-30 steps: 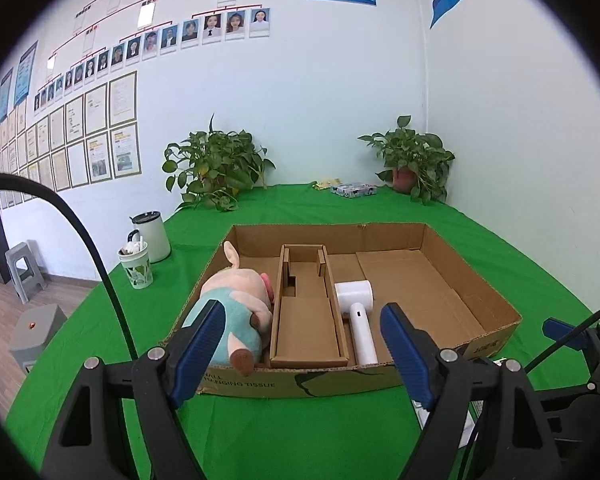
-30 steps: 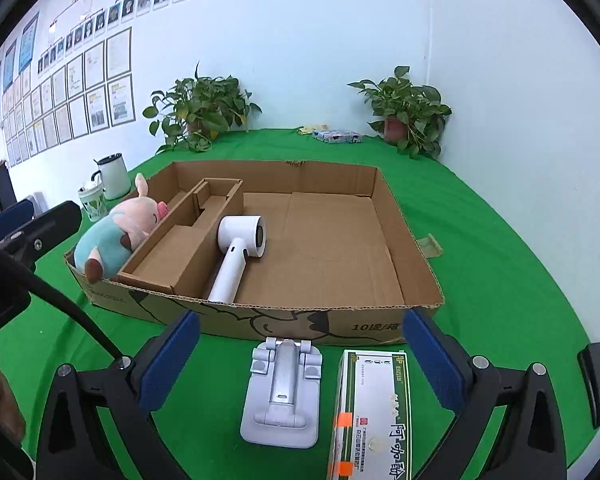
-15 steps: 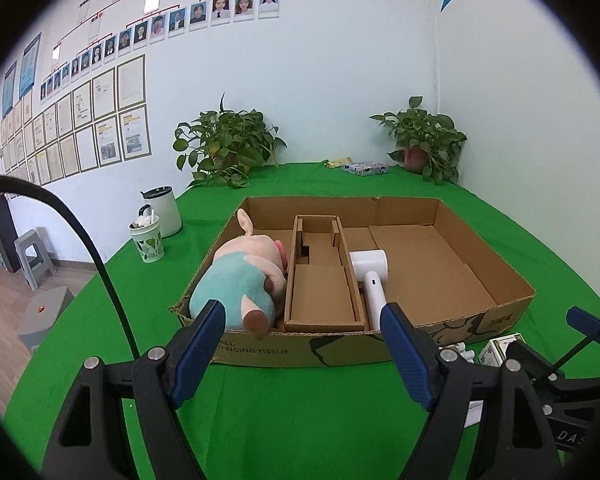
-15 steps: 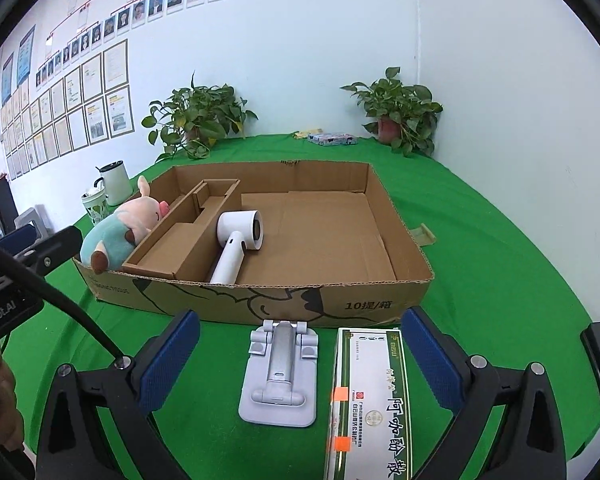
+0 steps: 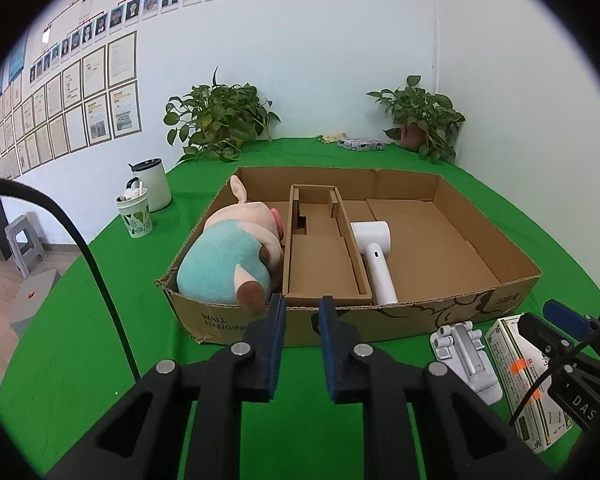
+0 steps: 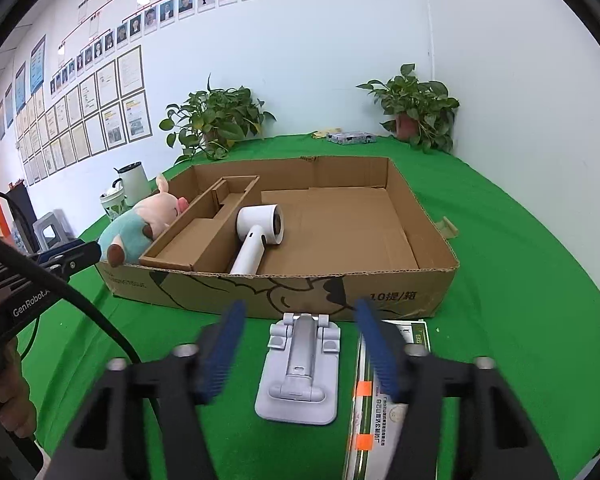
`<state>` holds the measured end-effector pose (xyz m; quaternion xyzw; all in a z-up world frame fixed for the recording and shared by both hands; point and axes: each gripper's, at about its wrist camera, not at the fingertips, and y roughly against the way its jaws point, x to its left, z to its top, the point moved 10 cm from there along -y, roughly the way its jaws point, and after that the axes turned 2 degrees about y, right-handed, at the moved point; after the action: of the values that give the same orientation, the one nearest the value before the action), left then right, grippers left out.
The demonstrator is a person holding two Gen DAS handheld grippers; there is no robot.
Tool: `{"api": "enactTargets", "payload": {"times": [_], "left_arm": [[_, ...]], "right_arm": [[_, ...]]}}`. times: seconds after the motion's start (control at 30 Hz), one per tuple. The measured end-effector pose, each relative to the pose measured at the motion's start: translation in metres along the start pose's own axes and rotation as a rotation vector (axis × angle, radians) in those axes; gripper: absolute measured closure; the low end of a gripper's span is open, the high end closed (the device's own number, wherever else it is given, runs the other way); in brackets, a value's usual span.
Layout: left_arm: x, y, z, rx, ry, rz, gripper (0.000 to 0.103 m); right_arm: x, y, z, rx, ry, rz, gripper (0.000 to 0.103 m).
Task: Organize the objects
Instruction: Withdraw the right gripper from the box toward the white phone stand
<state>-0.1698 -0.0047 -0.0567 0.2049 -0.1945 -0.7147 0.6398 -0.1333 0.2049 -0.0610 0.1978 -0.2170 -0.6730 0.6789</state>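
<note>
While right hand-held gripper (image 6: pixel 298 354) straddles phone stand (image 6: pixel 300 376) — L (image 5: pixel 300 344) empty.

The box (image 5: pixel 340 322) carries "WALL HANGING" on its front wall near the left corner, the second word cut off by the left gripper (image 5: pixel 300 344); near the right corner it reads "10提/箱". The left gripper's body reads "GenRobot.A", cut short, in the right wrist view. The right gripper (image 6: pixel 300 348) body shows "DAS". The carton's (image 6: pixel 384 412) print is too small to read.
</note>
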Motion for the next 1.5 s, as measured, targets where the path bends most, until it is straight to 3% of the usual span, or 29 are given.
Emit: {"api": "enactTargets", "payload": {"times": [0.03,0.1,0.13,0.2,0.43,0.6,0.77,0.97,1.23,1.37,1.43,1.5], "left_arm": [[0.001,0.002,0.001,-0.017,0.006,0.008,0.081],[0.002,0.002,0.002,-0.014,0.019,0.016,0.021],[0.004,0.003,0.003,-0.029,0.038,0.012,0.017],[0.005,0.007,0.006,-0.047,0.054,-0.009,0.017],[0.025,0.004,0.005,-0.017,0.079,-0.012,0.017],[0.054,0.001,0.000,0.018,0.125,-0.003,0.017],[0.057,-0.010,-0.020,0.079,0.128,-0.014,0.017],[0.045,-0.020,-0.033,0.128,0.102,-0.054,0.017],[0.037,-0.025,-0.038,0.138,0.106,-0.097,0.017],[0.036,-0.031,-0.042,0.154,0.120,-0.121,0.017],[0.037,-0.035,-0.044,0.166,0.135,-0.129,0.017],[0.038,-0.038,-0.046,0.176,0.145,-0.138,0.017]], "right_arm": [[0.000,-0.002,-0.001,0.004,-0.002,0.004,0.061],[0.002,-0.006,-0.001,0.014,0.001,0.024,0.056],[0.003,-0.008,-0.001,0.018,0.007,0.028,0.034],[0.008,-0.010,0.000,0.002,0.024,0.044,0.002],[0.054,-0.031,-0.001,0.043,0.110,0.141,0.001],[0.089,-0.064,-0.031,0.197,0.132,0.239,0.001],[0.091,-0.096,-0.058,0.318,0.132,0.202,0.001],[0.077,-0.113,-0.070,0.326,0.207,0.104,0.001],[0.071,-0.121,-0.069,0.336,0.224,0.076,0.000],[0.068,-0.122,-0.064,0.316,0.225,0.055,0.011],[0.064,-0.120,-0.062,0.304,0.228,0.044,0.027],[0.059,-0.119,-0.059,0.297,0.220,0.040,0.035]]}}
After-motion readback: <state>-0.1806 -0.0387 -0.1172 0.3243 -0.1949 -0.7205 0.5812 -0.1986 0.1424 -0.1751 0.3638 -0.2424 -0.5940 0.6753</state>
